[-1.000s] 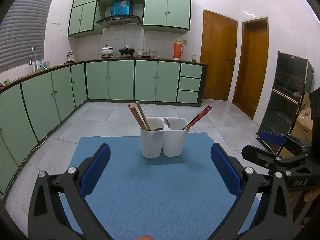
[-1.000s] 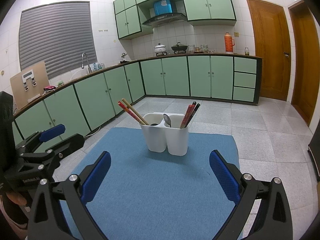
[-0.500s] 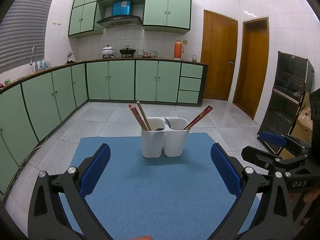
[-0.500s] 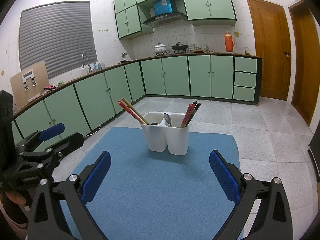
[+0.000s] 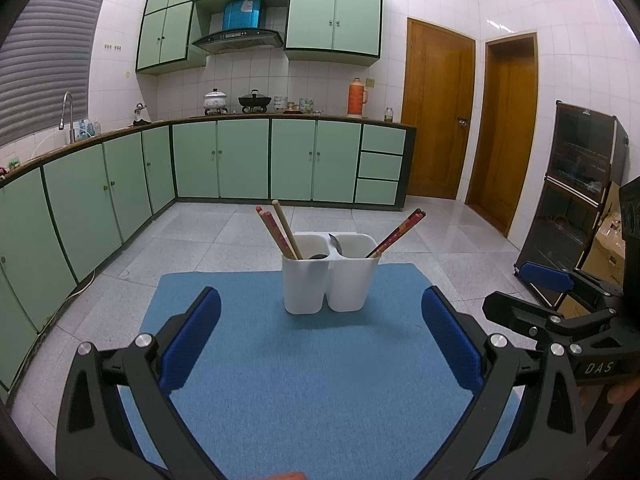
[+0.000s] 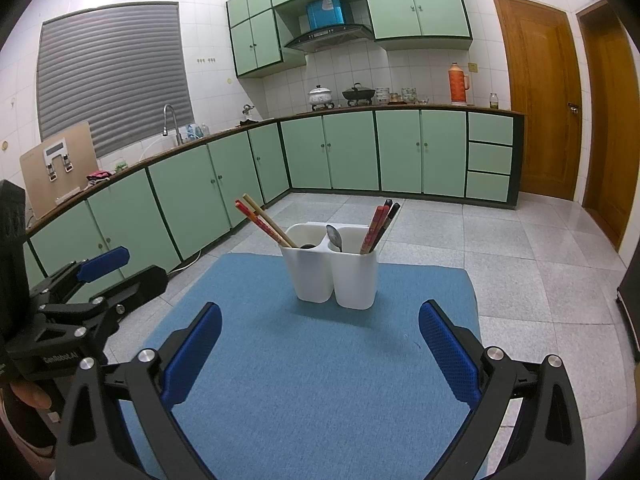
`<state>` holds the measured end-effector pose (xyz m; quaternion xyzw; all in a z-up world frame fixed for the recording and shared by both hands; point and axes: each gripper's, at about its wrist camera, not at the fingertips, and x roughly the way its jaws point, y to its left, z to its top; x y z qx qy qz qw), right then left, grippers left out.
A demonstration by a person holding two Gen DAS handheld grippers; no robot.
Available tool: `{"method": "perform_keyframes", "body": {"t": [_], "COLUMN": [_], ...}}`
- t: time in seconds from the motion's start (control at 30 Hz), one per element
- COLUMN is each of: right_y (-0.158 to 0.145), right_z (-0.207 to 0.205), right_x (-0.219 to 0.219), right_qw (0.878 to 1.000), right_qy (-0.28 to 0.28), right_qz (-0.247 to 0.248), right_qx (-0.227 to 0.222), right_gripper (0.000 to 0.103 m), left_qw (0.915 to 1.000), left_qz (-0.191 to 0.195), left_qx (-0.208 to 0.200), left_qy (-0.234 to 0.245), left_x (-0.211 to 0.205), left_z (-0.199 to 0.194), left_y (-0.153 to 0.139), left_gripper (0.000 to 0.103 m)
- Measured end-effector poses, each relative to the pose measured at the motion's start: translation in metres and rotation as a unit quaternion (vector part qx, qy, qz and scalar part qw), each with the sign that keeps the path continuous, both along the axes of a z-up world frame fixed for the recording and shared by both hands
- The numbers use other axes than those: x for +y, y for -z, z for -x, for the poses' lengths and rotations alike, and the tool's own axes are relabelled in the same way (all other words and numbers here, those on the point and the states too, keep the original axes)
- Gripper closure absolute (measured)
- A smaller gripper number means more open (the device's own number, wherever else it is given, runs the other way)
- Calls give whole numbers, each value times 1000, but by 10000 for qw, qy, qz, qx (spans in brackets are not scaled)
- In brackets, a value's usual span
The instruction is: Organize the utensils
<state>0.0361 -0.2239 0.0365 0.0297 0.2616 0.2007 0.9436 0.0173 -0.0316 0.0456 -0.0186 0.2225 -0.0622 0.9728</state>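
A white two-compartment utensil holder (image 5: 330, 276) (image 6: 336, 270) stands upright on a blue mat (image 5: 304, 380) (image 6: 312, 360). Red and wooden chopsticks (image 5: 278, 230) (image 6: 262, 222) lean left out of the left compartment, where a dark utensil tip also shows. Dark red chopsticks (image 5: 396, 234) (image 6: 378, 226) and a metal spoon (image 5: 335, 242) (image 6: 334, 236) sit in the right one. My left gripper (image 5: 320, 336) is open and holds nothing, well short of the holder. My right gripper (image 6: 320, 344) is likewise open, with nothing between its blue pads (image 6: 448, 356).
Green kitchen cabinets (image 5: 224, 160) run along the back and left walls above a tiled floor (image 5: 436, 240). Wooden doors (image 5: 436, 120) stand at the back right. A dark cabinet (image 5: 576, 208) stands at the right. A cutting board (image 6: 56, 168) leans on the counter.
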Motion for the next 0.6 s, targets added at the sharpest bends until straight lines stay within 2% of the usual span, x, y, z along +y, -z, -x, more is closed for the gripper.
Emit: {"method": "perform_keyframes", "body": {"t": [0.6], "right_y": [1], "right_z": [-1], "right_x": [-1], "right_qw": [10000], "right_qy": [-3], "right_qz": [2], "right_qx": [0], "right_gripper": [6], "left_qw": [10000], "left_qz": [50], "left_qx": [45], "left_qy": [-29], "left_x": [2], "left_z": [0], "left_y": [7], "left_gripper": [6]}}
